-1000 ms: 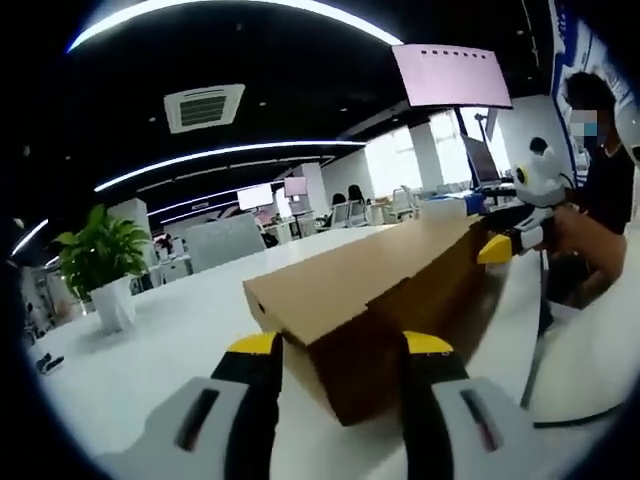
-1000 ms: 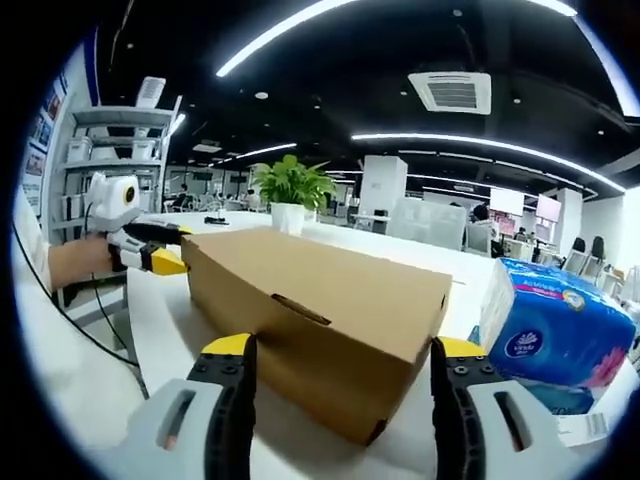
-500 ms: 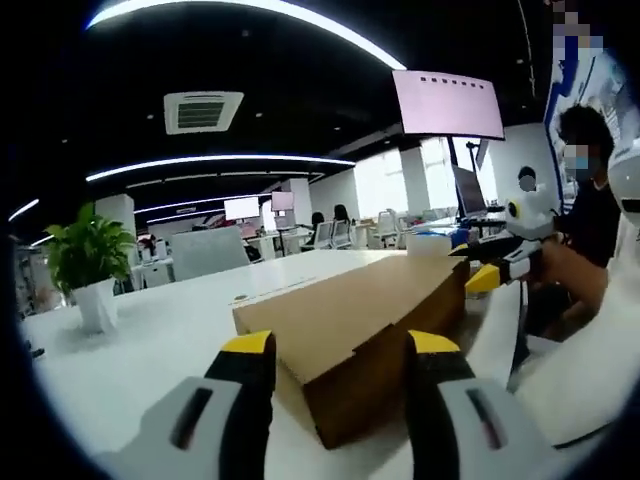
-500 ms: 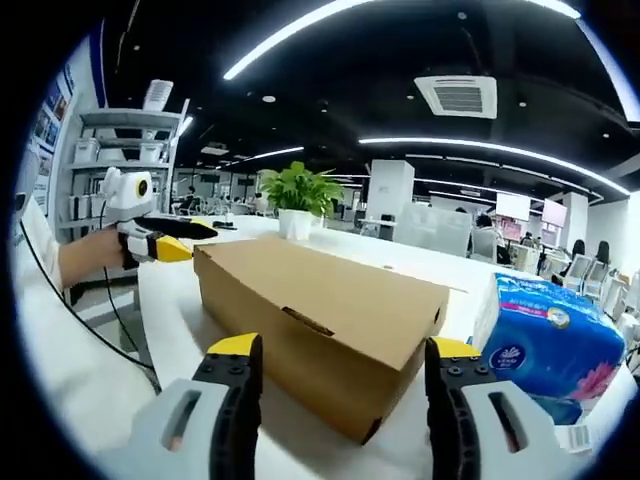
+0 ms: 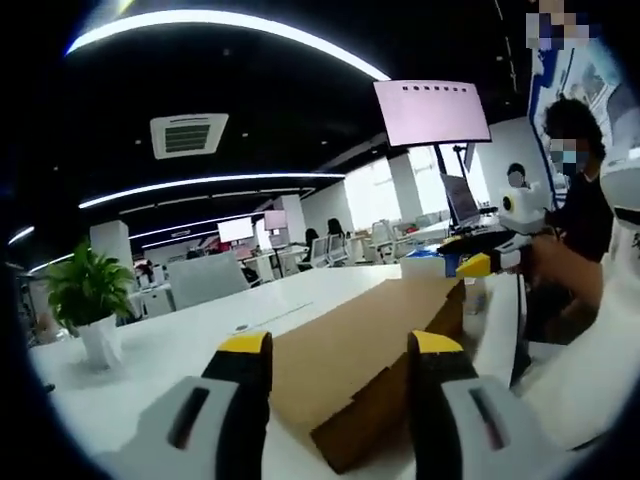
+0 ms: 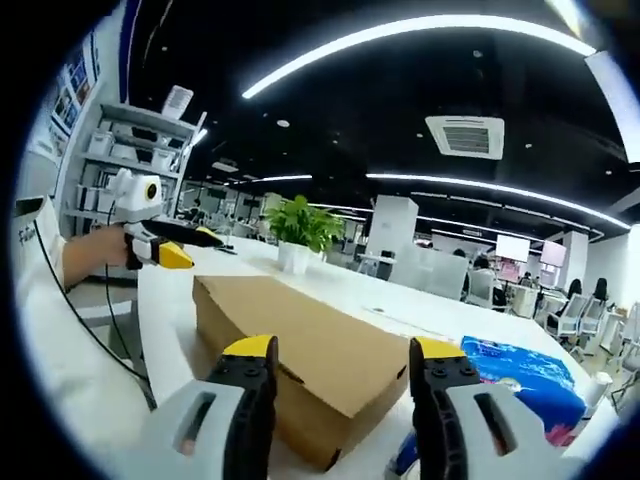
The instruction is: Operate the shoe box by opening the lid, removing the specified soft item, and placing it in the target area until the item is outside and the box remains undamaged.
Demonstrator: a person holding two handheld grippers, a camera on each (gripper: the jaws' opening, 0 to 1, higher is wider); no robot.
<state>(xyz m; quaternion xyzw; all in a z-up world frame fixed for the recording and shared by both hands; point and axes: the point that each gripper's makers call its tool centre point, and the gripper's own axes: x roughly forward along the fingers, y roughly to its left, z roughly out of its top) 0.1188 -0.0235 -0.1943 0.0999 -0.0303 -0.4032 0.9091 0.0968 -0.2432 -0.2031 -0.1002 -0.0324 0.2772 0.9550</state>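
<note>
White table point(image 5: 180, 345), shoe box point(image 5: 350, 345) lengthwise ahead

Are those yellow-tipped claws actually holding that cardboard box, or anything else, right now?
Nothing is held. Both the left gripper and the right gripper are open at opposite ends of the closed shoe box.

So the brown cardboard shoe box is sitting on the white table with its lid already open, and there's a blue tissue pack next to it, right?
Not quite: the brown cardboard shoe box has its lid shut, lying flat on top, as the right gripper view shows. The rest holds: it sits on the white table, with the blue tissue pack beside it.
</note>
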